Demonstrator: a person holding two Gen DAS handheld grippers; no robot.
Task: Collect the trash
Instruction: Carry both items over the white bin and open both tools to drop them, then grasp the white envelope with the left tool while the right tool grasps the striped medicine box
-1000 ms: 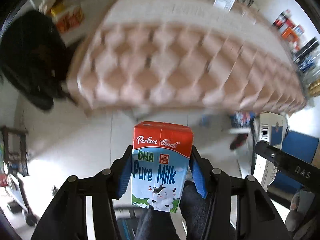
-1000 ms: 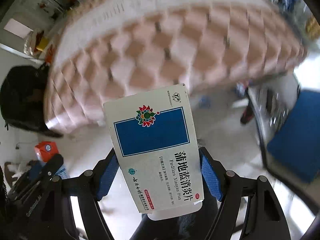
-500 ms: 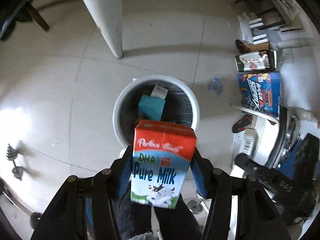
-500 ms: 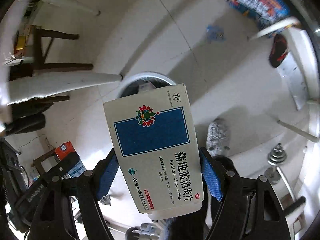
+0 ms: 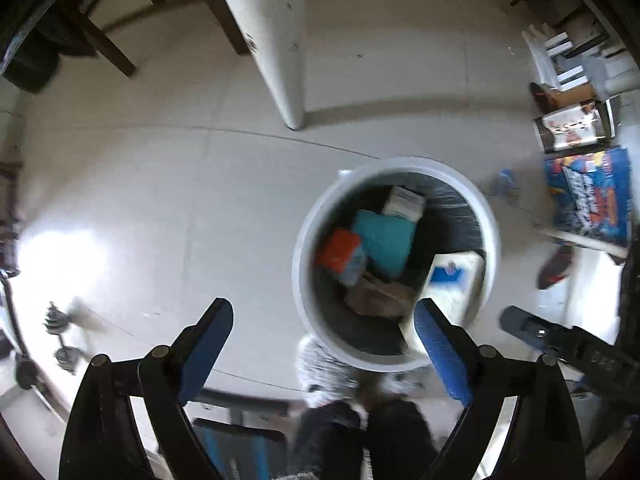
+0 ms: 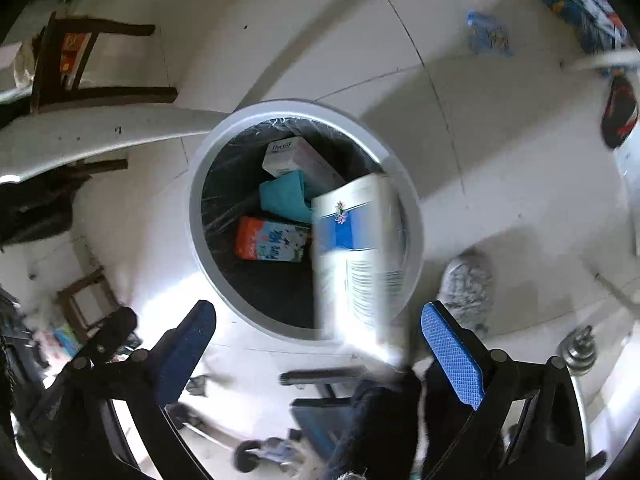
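A round white trash bin (image 5: 308, 220) with a black liner stands on the floor below both grippers; it also shows in the right wrist view (image 6: 200, 184). The red and blue milk carton (image 5: 340, 256) lies inside it, also seen in the right wrist view (image 6: 268, 240), beside a teal item (image 5: 384, 240) and a white box (image 6: 288, 156). The white and blue medicine box (image 6: 356, 256) is blurred in mid-fall over the bin's right rim, clear of my fingers; in the left wrist view it (image 5: 452, 280) is against the bin's right wall. My left gripper (image 5: 324, 348) and right gripper (image 6: 320, 344) are open and empty above the bin.
A white table leg (image 5: 276, 40) and dark chair legs (image 5: 104, 36) stand beyond the bin. Boxes (image 5: 588, 196), a red and black slipper (image 5: 556, 264) and a blue wrapper (image 6: 488, 36) lie on the tiled floor to the right. Dumbbells (image 5: 60, 340) sit at the left. The person's feet (image 5: 360, 424) are beneath the grippers.
Both grippers have opened. The milk carton has dropped into the bin and the medicine box is falling into it. The view has steadied over the bin.
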